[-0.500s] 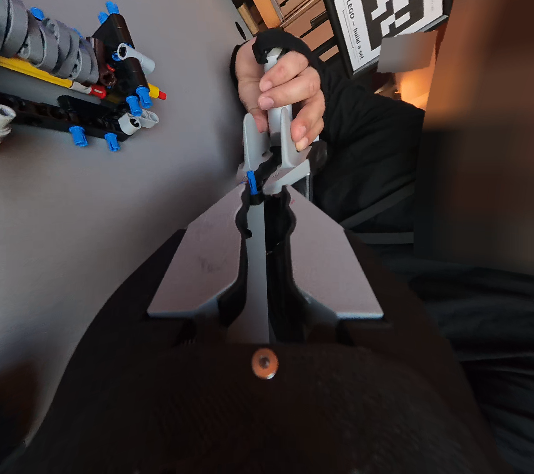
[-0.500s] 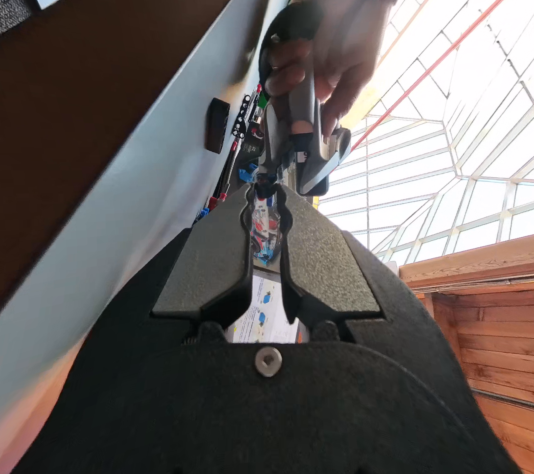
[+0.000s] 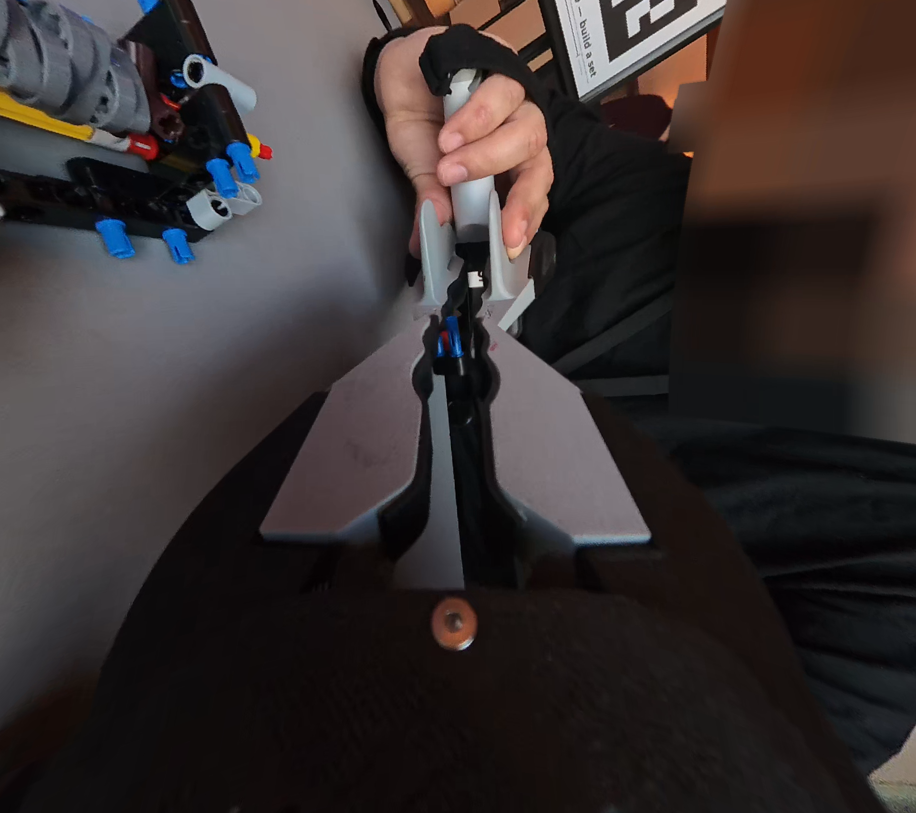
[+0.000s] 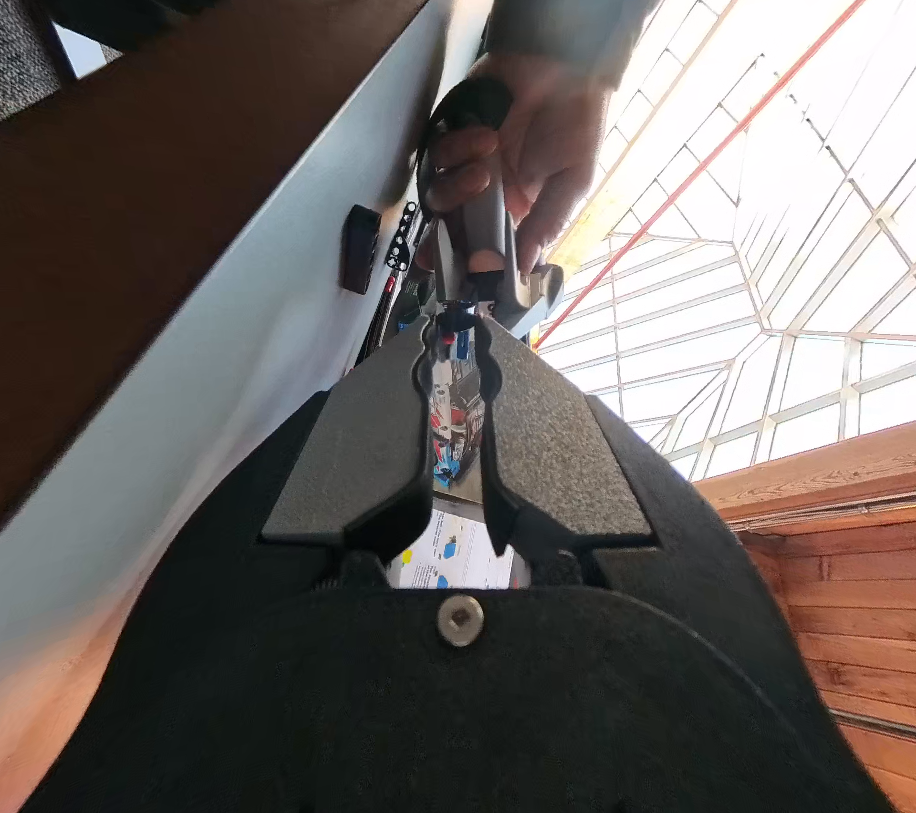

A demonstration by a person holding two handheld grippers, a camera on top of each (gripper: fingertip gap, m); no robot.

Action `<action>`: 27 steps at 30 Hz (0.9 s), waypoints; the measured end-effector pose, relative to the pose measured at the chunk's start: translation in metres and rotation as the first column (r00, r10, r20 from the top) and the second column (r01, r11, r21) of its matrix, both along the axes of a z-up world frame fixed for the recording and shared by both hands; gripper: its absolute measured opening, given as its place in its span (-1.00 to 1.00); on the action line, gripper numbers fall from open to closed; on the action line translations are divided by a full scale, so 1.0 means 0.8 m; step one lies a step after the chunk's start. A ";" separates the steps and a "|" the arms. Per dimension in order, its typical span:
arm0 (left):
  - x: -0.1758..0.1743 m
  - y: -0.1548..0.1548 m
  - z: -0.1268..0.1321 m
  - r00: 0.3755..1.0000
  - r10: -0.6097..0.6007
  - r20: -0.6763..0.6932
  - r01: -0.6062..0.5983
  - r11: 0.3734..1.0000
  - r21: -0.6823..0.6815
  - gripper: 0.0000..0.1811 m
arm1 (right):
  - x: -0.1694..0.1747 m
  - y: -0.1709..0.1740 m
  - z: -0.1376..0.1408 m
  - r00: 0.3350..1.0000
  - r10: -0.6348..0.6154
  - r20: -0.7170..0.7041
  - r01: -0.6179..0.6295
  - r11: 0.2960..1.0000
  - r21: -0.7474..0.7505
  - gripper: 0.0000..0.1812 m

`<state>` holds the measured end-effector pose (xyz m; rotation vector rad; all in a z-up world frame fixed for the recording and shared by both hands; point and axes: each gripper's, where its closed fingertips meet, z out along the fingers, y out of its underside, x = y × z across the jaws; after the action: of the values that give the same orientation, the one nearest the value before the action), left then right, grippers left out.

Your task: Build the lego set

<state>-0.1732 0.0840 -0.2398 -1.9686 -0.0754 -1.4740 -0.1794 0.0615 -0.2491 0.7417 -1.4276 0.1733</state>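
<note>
Blue-pinned black lego piece (image 3: 450,351) pinched between tips of both claws, left (image 3: 453,333) and right (image 4: 453,328), meeting nose-to-nose.

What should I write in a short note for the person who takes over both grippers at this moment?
Left gripper: shut on a small piece with blue and red pins.
Right gripper: tips meet the left's at that piece; its grip is unclear.
Partly built model lies on the grey table, blue pins sticking out.
Loose black parts and the instruction booklet lie farther off.
Left: join this piece, continue building.
</note>
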 end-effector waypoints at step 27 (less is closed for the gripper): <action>-0.041 -0.027 -0.015 0.747 0.369 -0.553 -0.259 0.928 0.269 -1.00 | -0.002 0.040 0.044 -0.034 0.773 0.633 0.668 0.489 -0.561 -0.87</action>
<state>-0.2058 0.0623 -0.2521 -2.0590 0.0002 -0.5745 -0.1813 0.0938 -0.2138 -0.6399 -2.2858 1.9469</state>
